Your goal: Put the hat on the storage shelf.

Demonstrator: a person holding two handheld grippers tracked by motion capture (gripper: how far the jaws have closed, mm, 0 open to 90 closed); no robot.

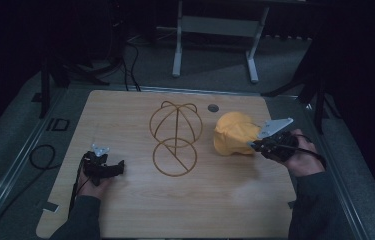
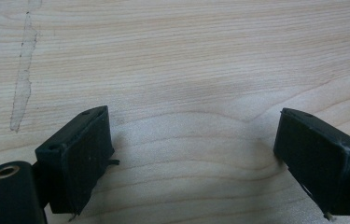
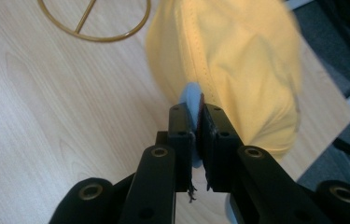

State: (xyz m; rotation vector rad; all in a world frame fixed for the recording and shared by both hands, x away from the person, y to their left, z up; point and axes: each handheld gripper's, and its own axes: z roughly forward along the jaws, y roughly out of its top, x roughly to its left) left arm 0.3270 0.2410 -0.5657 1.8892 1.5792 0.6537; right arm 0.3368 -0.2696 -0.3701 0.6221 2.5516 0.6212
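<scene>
The right gripper (image 1: 256, 143) is clamped on a yellow cap (image 1: 235, 133) at the right side of the wooden table (image 1: 125, 210); in the right gripper view its 2 jaws pinch a light blue edge (image 3: 191, 100), probably the underside of the cap's brim, which gives a stiff handle while the soft crown (image 3: 238, 60) hangs free beyond the jaws; whether the cap rests on the board or is just clear of it, I cannot tell. Just beside it, at the table's middle, stands a gold wire cap stand (image 1: 175, 137): a domed frame on a ring base, likely where the cap belongs. The left gripper (image 1: 116, 167) rests low at the left, jaws wide apart with bare wood between them, holding nothing; it seems parked out of the way.
</scene>
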